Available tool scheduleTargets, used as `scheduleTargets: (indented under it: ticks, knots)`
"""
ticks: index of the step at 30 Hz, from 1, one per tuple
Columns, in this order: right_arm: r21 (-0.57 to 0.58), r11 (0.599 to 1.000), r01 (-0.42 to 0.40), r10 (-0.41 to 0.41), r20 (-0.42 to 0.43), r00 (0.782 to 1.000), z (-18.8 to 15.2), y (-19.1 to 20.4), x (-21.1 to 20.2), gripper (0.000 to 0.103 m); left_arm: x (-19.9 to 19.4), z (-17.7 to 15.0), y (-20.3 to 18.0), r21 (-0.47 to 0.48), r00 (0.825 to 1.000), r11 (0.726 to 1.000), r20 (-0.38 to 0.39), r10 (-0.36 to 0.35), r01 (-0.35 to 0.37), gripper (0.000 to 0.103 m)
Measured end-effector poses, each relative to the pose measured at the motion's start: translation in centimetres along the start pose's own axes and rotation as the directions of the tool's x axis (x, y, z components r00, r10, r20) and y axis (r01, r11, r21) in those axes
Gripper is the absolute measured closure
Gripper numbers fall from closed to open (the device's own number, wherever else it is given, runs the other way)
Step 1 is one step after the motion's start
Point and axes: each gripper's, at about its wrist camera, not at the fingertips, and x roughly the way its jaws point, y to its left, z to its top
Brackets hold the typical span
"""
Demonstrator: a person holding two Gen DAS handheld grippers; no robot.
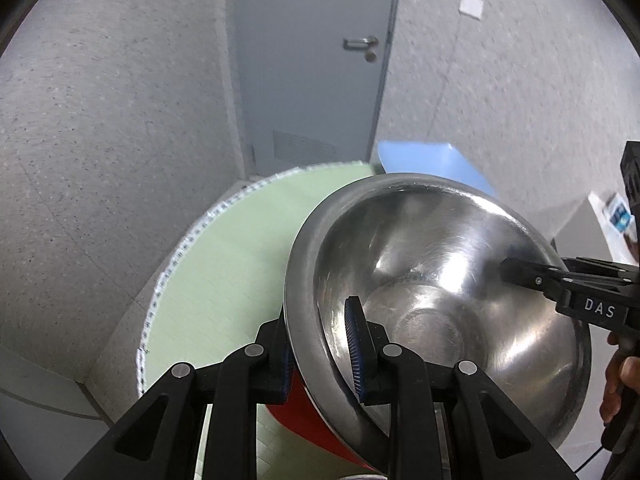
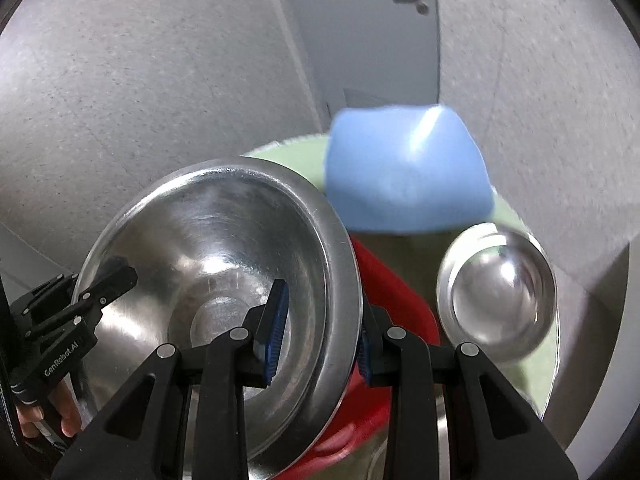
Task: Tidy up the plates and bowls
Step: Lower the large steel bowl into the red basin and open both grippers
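A large steel bowl [image 1: 440, 248] [image 2: 208, 232] hangs tilted over a round green mat [image 1: 224, 272], carried by both grippers. My left gripper [image 1: 320, 356] is shut on the bowl's near rim, one blue pad inside and one outside. My right gripper [image 2: 320, 340] is shut on the opposite rim in the same way. Each gripper also appears in the other's view, the right one [image 1: 516, 272] and the left one [image 2: 116, 276]. A red dish [image 2: 396, 292] [image 1: 300, 412] lies under the bowl, mostly hidden. A small steel bowl [image 2: 496, 292] sits on the mat to the right.
A blue, blurred dish [image 2: 404, 168] [image 1: 432, 160] rests at the far side of the mat. Grey walls and a grey door [image 1: 312, 60] stand behind the table. A pale box [image 1: 580, 232] is at the right. A person's hand [image 1: 620, 380] grips the right handle.
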Motion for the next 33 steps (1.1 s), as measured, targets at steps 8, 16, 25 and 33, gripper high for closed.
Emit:
scheduleTargets:
  ticks: [8,16,25,33]
  knots:
    - [0.036,0.999,-0.004,0.006,-0.058,0.998,-1.3,-1.9,1.8,0.073,2.4,2.0,0.7,0.036,0.997,0.999,-0.076,0.014,-0.011,0.084]
    - [0.031,1.000,-0.001,0.004,-0.103,0.995,-1.3,-2.8,3.4,0.073,8.2,6.3,-1.5,0.058,0.987,0.998,-0.152,0.045,-0.036,0.084]
    - [-0.003,1.000,0.022,-0.022,-0.121,0.992,-1.3,-2.7,4.0,0.070,10.9,6.4,-1.8,0.067,0.977,0.998,-0.209,0.035,-0.022,0.083]
    - [-0.016,1.000,0.012,-0.014,-0.150,0.989,-1.3,-2.3,4.4,0.063,11.0,6.5,-1.4,0.043,0.979,0.999,-0.205,0.019,-0.010,0.075]
